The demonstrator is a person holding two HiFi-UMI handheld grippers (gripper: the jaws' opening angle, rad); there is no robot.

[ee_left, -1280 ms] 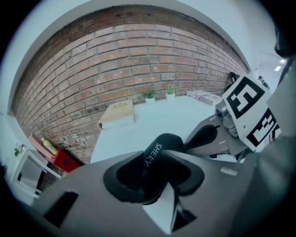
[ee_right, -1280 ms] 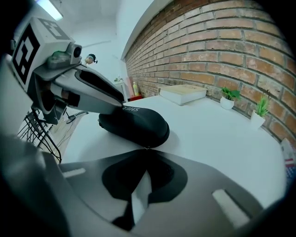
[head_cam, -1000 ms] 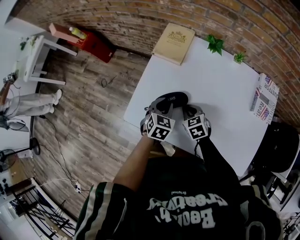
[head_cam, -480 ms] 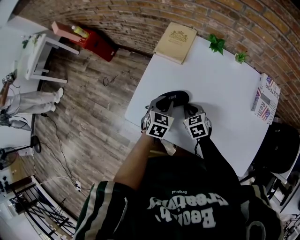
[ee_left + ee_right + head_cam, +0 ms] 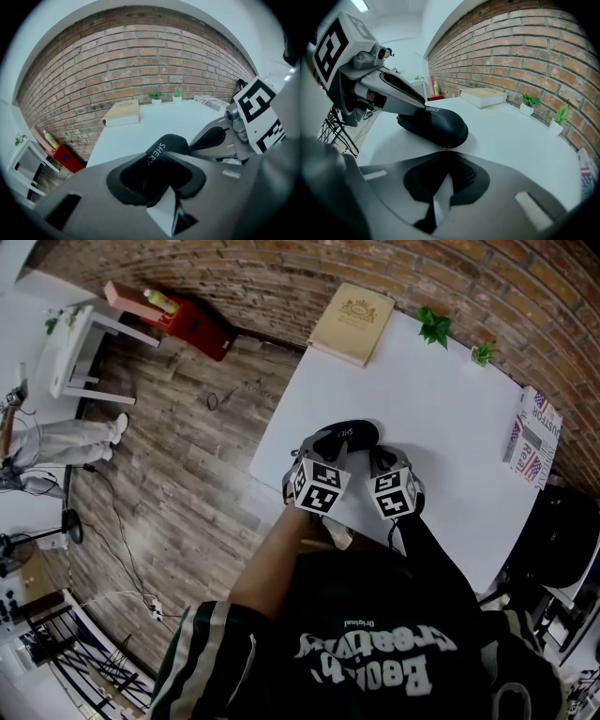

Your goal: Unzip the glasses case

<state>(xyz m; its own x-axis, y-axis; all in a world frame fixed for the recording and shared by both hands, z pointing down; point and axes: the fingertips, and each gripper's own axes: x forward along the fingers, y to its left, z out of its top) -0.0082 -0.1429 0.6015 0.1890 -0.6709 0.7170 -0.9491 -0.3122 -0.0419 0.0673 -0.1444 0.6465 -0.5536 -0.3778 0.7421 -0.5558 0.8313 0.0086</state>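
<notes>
A black zipped glasses case (image 5: 349,434) lies on the white table (image 5: 450,409) near its front left edge. My left gripper (image 5: 327,450) is shut on the case's near end; in the left gripper view the case (image 5: 169,146) sits clamped between the dark pads of that gripper (image 5: 157,174). My right gripper (image 5: 379,461) stands just right of it, shut. In the right gripper view its tips (image 5: 445,157) meet at the small metal zipper pull (image 5: 445,148) on the case's (image 5: 436,125) near rim. The left gripper's finger (image 5: 396,93) lies along the top of the case.
A cream book (image 5: 350,322) lies at the table's far left corner. Two small potted plants (image 5: 433,327) (image 5: 482,354) stand along the brick wall. A printed packet (image 5: 532,435) lies at the right edge, with a black chair (image 5: 562,531) beside it. A person (image 5: 56,446) stands far left.
</notes>
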